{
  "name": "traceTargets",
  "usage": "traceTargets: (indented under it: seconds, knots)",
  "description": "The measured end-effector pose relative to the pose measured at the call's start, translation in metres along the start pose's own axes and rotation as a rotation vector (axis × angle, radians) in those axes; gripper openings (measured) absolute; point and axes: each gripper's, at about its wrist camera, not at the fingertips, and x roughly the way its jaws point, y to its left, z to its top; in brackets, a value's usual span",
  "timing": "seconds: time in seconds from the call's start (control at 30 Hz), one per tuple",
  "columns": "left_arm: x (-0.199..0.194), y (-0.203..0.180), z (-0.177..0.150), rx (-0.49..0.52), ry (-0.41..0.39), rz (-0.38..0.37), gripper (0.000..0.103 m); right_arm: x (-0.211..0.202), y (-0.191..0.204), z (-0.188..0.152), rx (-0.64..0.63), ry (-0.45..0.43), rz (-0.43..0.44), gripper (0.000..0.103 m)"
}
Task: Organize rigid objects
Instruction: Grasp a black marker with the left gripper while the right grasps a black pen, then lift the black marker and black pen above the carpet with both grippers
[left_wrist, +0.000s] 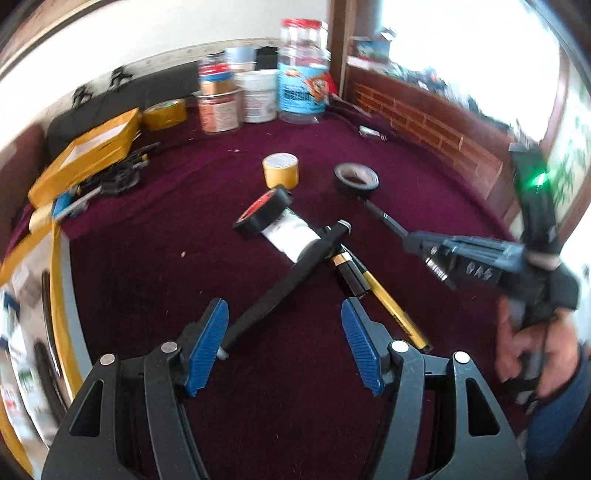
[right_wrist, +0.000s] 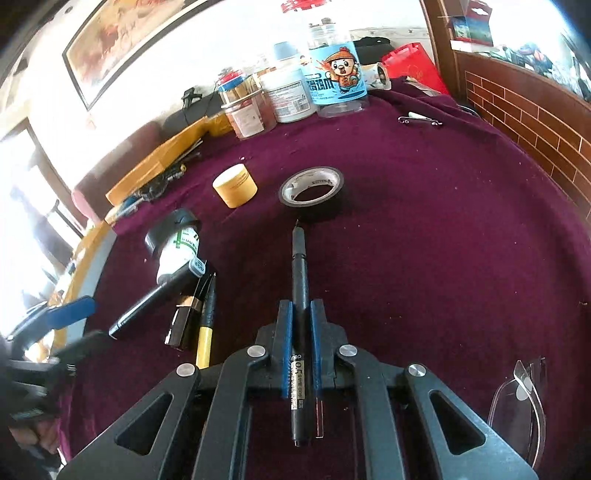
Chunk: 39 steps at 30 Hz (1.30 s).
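My right gripper is shut on a black pen, tip pointing forward above the maroon cloth; it also shows in the left wrist view. My left gripper is open and empty just above a black marker that leans on a white bottle. Beside the marker lie a yellow pen and a black-and-gold tube. A black tape roll, a yellow tape roll and a red-cored black roll lie beyond.
Jars and a tall clear bottle stand at the back of the round table. A yellow box with tools sits at the left. A metal clip lies at the far right. Clear glasses lie near right. A brick wall borders the right.
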Motion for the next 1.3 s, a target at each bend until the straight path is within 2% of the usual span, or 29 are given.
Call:
traceTargets:
  seconds: [0.17, 0.3, 0.33, 0.37, 0.4, 0.63, 0.73, 0.8, 0.87, 0.97, 1.07, 1.17, 1.3]
  knots:
    - [0.023, -0.012, 0.005, 0.118, 0.065, 0.03, 0.063, 0.002, -0.001, -0.001, 0.022, 0.007, 0.013, 0.008]
    - [0.042, -0.015, 0.009, 0.133, 0.086, 0.043, 0.063, 0.003, -0.001, 0.0, 0.022, 0.008, 0.018, 0.008]
    - [0.046, -0.016, 0.011, 0.131, 0.078, 0.048, 0.056, 0.003, -0.002, 0.0, 0.023, 0.007, 0.019, 0.008]
    - [0.05, -0.016, 0.011, 0.12, 0.076, 0.052, 0.046, 0.003, -0.002, 0.0, 0.023, 0.007, 0.02, 0.008]
    - [0.052, -0.016, 0.011, 0.11, 0.076, 0.054, 0.03, 0.003, -0.002, 0.0, 0.023, 0.007, 0.02, 0.008]
    - [0.029, -0.018, -0.013, -0.025, 0.032, 0.046, 0.015, 0.001, -0.001, 0.0, 0.016, -0.001, 0.026, 0.008]
    - [0.008, -0.013, -0.031, -0.123, 0.026, 0.048, 0.014, 0.001, 0.003, 0.0, 0.002, 0.0, 0.034, 0.008]
    - [0.001, -0.013, -0.041, -0.138, 0.029, 0.084, 0.014, 0.003, 0.007, -0.001, -0.02, 0.015, 0.034, 0.008]
    - [0.005, -0.009, -0.048, -0.158, 0.054, 0.087, 0.014, 0.007, 0.013, -0.001, -0.048, 0.03, 0.027, 0.008]
    - [0.007, -0.01, -0.047, -0.161, 0.04, 0.096, 0.014, 0.008, 0.018, -0.003, -0.086, 0.039, -0.001, 0.008]
    - [0.012, -0.008, -0.043, -0.171, 0.046, 0.082, 0.014, 0.01, 0.036, -0.006, -0.186, 0.044, -0.088, 0.009]
    - [0.012, -0.005, -0.044, -0.186, 0.044, 0.066, 0.014, 0.011, 0.037, -0.007, -0.2, 0.046, -0.101, 0.009]
    - [0.011, -0.007, -0.044, -0.171, 0.046, 0.079, 0.014, 0.011, 0.039, -0.007, -0.218, 0.048, -0.118, 0.009]
